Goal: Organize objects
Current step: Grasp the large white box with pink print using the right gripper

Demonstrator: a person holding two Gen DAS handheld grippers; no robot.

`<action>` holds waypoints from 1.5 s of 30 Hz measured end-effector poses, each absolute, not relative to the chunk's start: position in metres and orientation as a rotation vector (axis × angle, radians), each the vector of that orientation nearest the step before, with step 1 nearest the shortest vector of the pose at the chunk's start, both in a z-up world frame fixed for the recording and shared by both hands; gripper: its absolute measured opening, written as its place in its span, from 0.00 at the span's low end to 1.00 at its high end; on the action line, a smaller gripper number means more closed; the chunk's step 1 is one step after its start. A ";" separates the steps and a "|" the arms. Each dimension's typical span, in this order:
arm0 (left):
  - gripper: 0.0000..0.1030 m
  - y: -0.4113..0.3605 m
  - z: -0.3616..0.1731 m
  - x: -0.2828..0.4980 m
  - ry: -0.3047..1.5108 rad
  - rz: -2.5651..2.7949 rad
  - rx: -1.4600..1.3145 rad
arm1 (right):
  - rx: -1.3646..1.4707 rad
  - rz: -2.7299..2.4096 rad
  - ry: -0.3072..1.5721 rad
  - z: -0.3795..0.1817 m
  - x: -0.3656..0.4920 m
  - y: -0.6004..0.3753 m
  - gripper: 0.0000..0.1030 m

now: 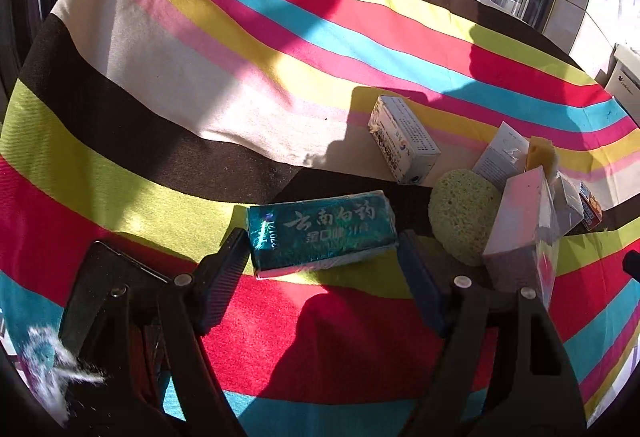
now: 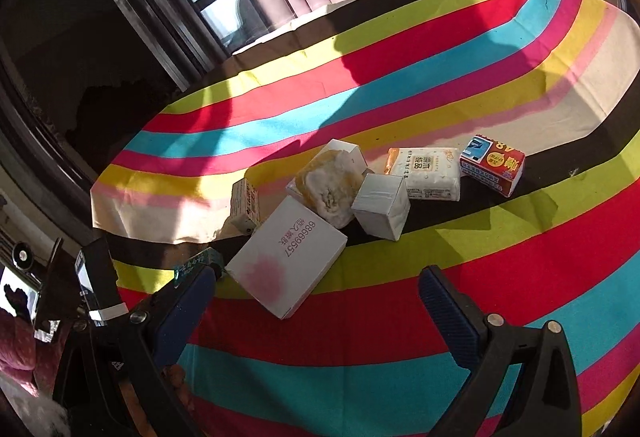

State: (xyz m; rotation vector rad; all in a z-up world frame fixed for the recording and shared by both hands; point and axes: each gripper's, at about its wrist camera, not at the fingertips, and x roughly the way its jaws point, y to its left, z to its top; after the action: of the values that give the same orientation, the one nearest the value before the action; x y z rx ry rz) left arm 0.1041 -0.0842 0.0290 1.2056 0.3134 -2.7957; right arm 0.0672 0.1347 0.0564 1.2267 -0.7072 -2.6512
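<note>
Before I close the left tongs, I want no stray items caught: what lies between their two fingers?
Left wrist view: only the teal rectangular box lies crosswise between the left tongs, on the striped cloth.

A teal box (image 1: 322, 233) is laid flat at the pile's 9 o'clock edge, lettering upward. At its 3 o'clock a green sponge (image 1: 464, 215) is propped against a pink-white box (image 1: 520, 233) standing on edge. A yellowed sponge (image 2: 330, 185) is heaped centrally, touching a white box (image 2: 382, 207). A tissue pack (image 2: 426, 175) and a red pack (image 2: 492, 165) are seen at its 3 o'clock.
</note>
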 end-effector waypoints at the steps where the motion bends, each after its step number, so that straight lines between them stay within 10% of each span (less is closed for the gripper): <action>1: 0.76 -0.086 0.028 0.105 0.314 -2.798 1.197 | 1.247 -2.628 -0.732 0.055 0.062 0.130 1.00; 15: 0.76 -0.098 0.025 0.110 0.455 -2.803 1.188 | 1.413 -2.572 -1.031 0.041 0.025 0.109 1.00; 34: 0.76 -0.101 0.023 0.110 0.491 -2.801 1.208 | 1.541 -2.624 -0.991 0.012 0.001 0.089 1.00; 39: 0.76 -0.101 0.023 0.109 0.490 -2.800 1.208 | 1.580 -2.628 -0.896 0.007 -0.004 0.085 0.73; 45: 0.76 -0.100 0.022 0.110 0.483 -2.799 1.208 | 1.554 -2.655 -0.803 0.007 0.000 0.083 0.71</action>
State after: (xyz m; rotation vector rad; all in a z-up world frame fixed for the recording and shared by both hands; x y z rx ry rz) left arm 0.1097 -0.0996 0.0219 1.2085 0.4831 -2.7990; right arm 0.0000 0.0832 0.0072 1.5541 -0.8035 -2.6552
